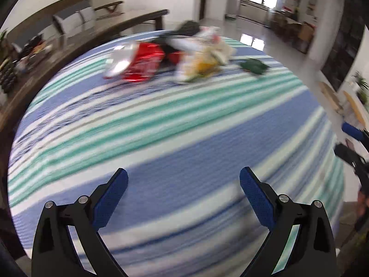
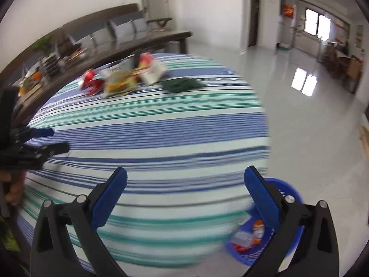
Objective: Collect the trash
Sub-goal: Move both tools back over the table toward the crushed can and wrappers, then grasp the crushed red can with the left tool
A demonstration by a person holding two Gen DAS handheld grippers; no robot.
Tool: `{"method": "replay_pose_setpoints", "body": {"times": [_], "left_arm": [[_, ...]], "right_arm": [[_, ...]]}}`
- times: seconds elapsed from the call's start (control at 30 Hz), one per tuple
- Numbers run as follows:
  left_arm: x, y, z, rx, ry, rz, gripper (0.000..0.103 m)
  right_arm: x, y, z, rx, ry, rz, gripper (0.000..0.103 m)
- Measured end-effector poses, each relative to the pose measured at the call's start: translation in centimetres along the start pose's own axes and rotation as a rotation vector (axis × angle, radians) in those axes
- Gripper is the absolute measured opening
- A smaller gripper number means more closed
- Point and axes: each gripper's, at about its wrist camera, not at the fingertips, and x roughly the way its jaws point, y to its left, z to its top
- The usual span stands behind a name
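A pile of trash lies at the far side of the striped tablecloth [image 1: 184, 124]: a red wrapper [image 1: 145, 62], a yellow-white wrapper [image 1: 203, 60] and a dark green wrapper [image 1: 253, 65]. In the right wrist view they are the red wrapper [image 2: 92, 82], yellow wrapper [image 2: 120, 83] and green wrapper [image 2: 182, 84]. My left gripper [image 1: 183, 182] is open and empty above the near cloth. My right gripper [image 2: 185, 181] is open and empty near the table's right edge. A blue basket [image 2: 290, 191] with some trash stands on the floor below it.
A long dark wooden table [image 2: 129, 43] with clutter and a sofa [image 1: 69, 18] stand behind on the left. Shiny floor [image 2: 299, 120] spreads to the right. The left gripper shows at the left edge of the right wrist view [image 2: 46, 140].
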Motion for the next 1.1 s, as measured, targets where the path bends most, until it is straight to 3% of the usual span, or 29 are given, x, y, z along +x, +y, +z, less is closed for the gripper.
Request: {"method": "replay_pose_setpoints", "body": {"times": [0.17,0.23,0.43,0.77,0.93,1.1], "left_arm": [[1.2,4.0,1.1,-0.02,-0.007,0.067,0.096],[1.7,5.1,1.2,-0.047,0.001,0.046,0.096],[1.8,4.9,1.3,-0.036,0.005,0.051,0.098],[2.2,4.5,1.7,-0.045,0.012,0.063,0.099],[4.3,4.7,5.1,-0.102,0.087,0.086,0.099],[6.9,5.1,8.4,-0.191,0.036,0.15,0.099]], "right_arm": [[3.6,4.9,3.0,-0.057,0.078,0.01,0.098],[4.8,5.7,3.5,-0.065,0.091,0.0,0.098],[7.7,6.0,4.2,-0.06,0.137,-0.035,0.098],[7.7,5.6,4.2,-0.049,0.147,-0.033,0.098],[7.7,5.5,4.2,-0.046,0.148,-0.029,0.098],[7.8,5.5,4.2,-0.046,0.148,-0.03,0.098]]}}
